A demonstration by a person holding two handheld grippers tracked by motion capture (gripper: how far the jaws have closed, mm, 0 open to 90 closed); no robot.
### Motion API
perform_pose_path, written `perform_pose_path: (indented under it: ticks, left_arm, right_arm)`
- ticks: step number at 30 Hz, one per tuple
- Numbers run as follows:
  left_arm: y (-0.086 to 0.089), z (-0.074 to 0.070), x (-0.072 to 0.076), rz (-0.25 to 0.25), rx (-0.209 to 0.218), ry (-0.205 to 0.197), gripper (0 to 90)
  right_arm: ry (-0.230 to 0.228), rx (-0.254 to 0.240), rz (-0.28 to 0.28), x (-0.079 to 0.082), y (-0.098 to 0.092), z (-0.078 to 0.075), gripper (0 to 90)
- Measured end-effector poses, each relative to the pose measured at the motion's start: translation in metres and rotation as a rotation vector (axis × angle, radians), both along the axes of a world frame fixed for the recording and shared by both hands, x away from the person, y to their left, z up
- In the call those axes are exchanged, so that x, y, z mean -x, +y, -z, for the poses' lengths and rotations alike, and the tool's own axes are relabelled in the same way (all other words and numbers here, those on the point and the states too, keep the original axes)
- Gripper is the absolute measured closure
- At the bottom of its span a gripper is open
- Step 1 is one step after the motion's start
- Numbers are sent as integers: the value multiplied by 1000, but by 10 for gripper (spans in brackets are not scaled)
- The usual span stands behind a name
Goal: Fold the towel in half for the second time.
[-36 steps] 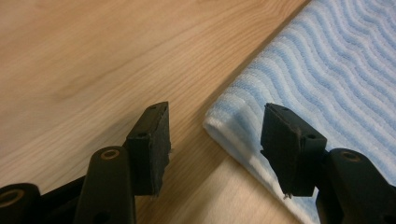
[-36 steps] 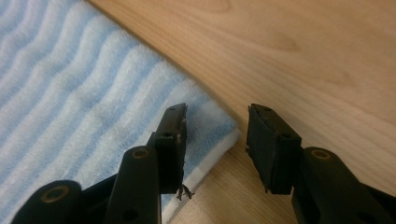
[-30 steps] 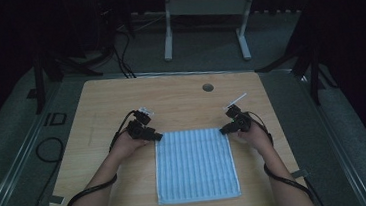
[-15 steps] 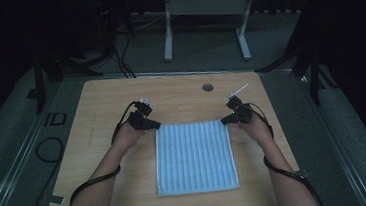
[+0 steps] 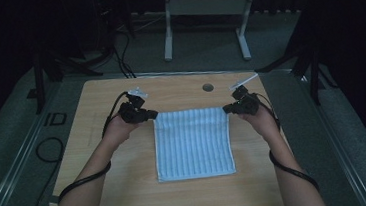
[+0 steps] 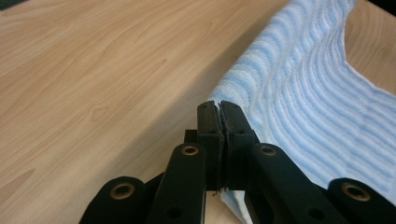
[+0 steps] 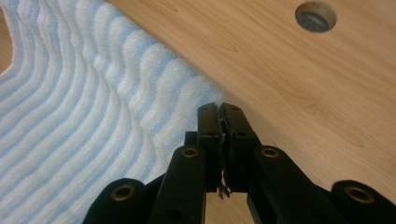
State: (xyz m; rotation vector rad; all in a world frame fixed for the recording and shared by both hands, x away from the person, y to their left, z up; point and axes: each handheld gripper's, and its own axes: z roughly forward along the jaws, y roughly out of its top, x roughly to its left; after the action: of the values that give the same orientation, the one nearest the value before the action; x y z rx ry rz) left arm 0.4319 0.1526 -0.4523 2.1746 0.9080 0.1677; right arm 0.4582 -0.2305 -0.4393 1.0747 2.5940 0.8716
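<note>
One blue striped towel (image 5: 193, 142) lies on the wooden table (image 5: 100, 155); my left gripper (image 5: 153, 115) pinches its far left corner; my right gripper (image 5: 226, 108) pinches its far right corner; one round hole (image 5: 207, 87) sits beyond.

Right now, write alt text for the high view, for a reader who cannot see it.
A person's left gripper and right gripper each pinch a far corner of a blue striped towel lying on a wooden table. Both forearms reach in from the bottom, cables trailing; the surroundings are dark.
</note>
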Motion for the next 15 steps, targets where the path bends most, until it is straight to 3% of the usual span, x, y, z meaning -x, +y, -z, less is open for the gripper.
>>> perform_pose_path:
  ticks: [7, 15]
  left_arm:
    - [1, -10, 29, -5, 1, -50, 871]
    - [-3, -16, 66, 31, 13, -84, 871]
  right_arm:
    - [-54, -21, -33, 26, -2, -15, 870]
    - [-95, -57, -65, 68, -12, -16, 869]
